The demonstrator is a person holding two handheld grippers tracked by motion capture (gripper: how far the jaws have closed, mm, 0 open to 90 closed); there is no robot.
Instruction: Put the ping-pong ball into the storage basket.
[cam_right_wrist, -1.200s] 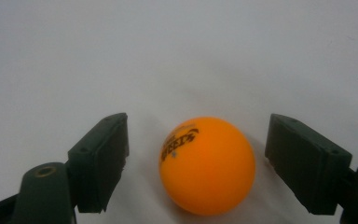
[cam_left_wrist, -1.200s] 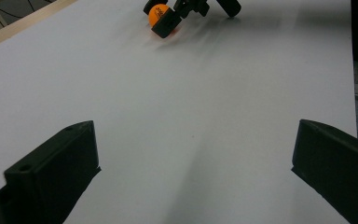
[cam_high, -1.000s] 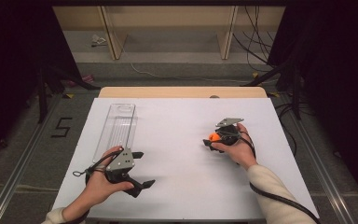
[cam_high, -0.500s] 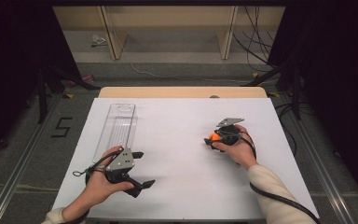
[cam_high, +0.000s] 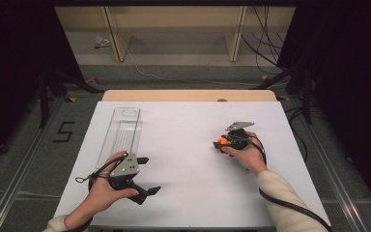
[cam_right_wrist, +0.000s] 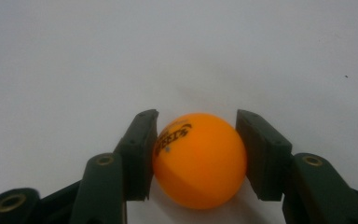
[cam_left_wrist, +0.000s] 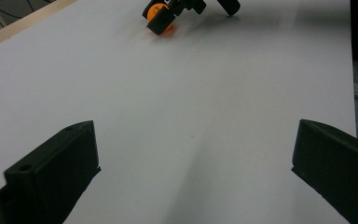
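- High view: white table; right gripper low on its right half, jaws just closed onto an orange ball; left gripper resting near the front left, beside a clear plastic tray that lies lengthwise toward the far edge; the tray reads as the likely destination, so the left hand probably waits there to steady it
- Left gripper view: its own two jaws stand wide apart with bare table between them, holding nothing; far off, the right gripper pinching the ball against the surface, a side-on angle the overhead camera lacks
- Right gripper view: ball seated squarely between both pads, touching each, printed lettering facing the left pad; contact that looks blurred from above is plain here; ball sits on the table, not yet lifted
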